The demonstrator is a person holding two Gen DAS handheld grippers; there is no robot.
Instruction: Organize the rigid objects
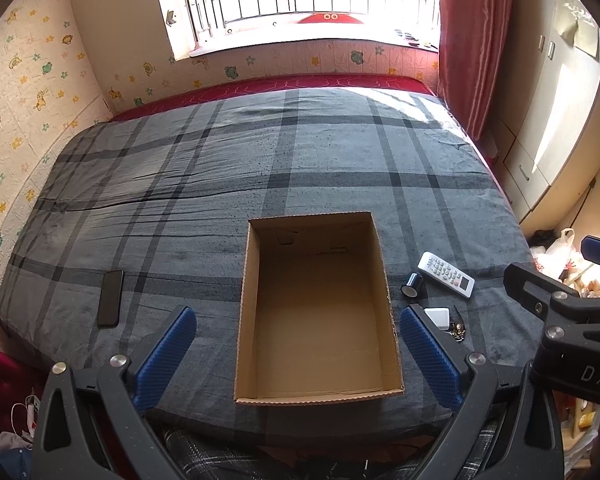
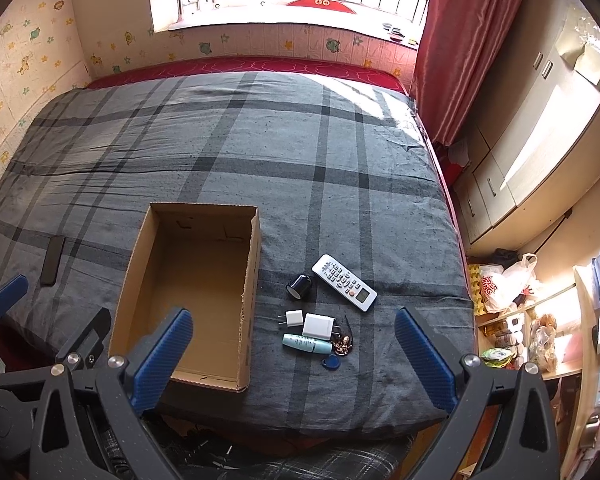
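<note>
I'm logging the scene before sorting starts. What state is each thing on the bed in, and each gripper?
cardboard box: open-topped, empty, upright
remote control: face up, right of box
tape roll: on its side
small charger: lying flat
large charger: lying flat
teal tube: lying on its side
blue key fob: flat
phone: screen dark, left of box
left gripper: open, empty
right gripper: open, empty

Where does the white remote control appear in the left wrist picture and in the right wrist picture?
Left wrist view: the remote lies on the bed at the right, right of the cardboard box, beyond the dark cup.
Right wrist view: the remote lies near the centre, right of the box.
Shared landmark: the dark cup just left of it.
</note>
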